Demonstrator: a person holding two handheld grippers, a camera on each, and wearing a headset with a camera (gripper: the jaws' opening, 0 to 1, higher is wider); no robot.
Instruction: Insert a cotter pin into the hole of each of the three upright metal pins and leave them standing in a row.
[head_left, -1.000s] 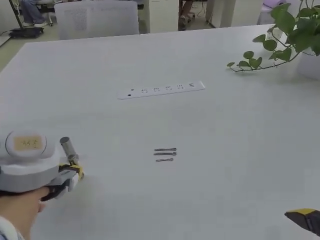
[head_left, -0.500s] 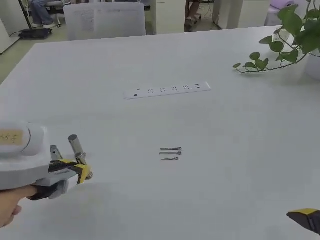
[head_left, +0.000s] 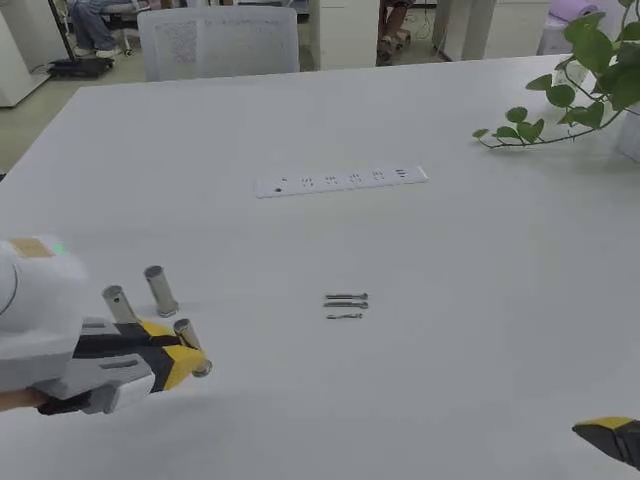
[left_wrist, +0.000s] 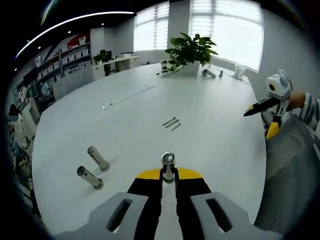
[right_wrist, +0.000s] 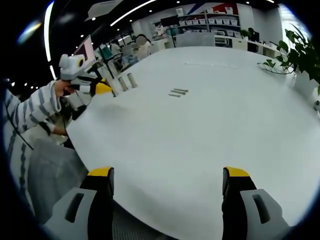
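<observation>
No text, number or brand can be read anywhere. The one likely candidate is a small yellowish label (head_left: 30, 247) on the white top of the left gripper (head_left: 186, 362), seen in the head view, but it is blurred and whatever is written on it cannot be made out. The white power strip (head_left: 342, 181) lying on the tabletop (head_left: 470, 290) carries a few small dark marks beside its sockets, too small to tell as letters or symbols.
</observation>
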